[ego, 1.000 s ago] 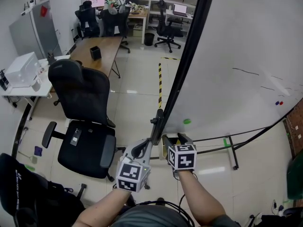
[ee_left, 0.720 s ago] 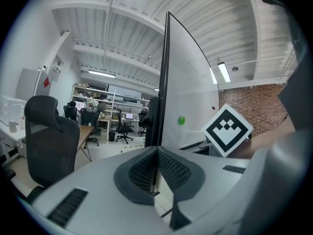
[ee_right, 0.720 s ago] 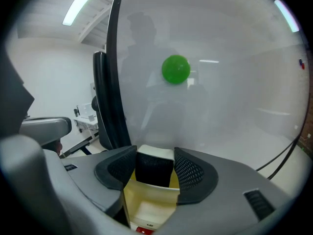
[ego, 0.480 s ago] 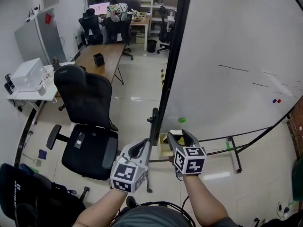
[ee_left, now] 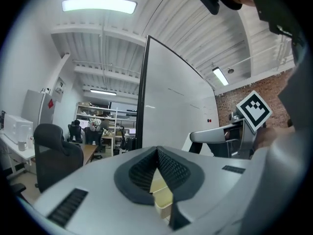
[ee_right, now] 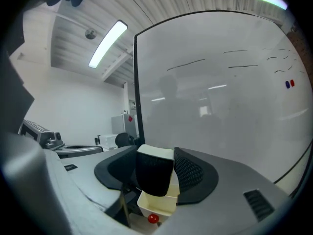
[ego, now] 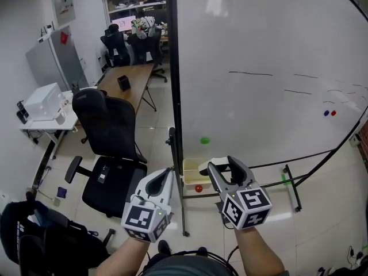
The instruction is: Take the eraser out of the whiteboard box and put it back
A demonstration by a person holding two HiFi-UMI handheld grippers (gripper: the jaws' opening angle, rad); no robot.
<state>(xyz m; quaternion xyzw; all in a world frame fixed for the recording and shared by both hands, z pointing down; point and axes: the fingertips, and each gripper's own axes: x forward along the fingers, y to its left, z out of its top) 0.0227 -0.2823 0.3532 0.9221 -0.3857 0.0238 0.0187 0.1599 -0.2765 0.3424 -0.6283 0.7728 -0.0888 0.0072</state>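
Two grippers. At left, left gripper [ee_left: 157, 152] pressed closed, empty. At right, right gripper [ego: 222, 165] clamped on eraser [ee_right: 153, 173], just above whiteboard box [ee_right: 157, 204]. Could catch the rim and drop outside if lowered off-centre.

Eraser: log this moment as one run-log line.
right gripper: shut on eraser | eraser: above box, by whiteboard | left gripper: shut, empty | step: eraser out of box
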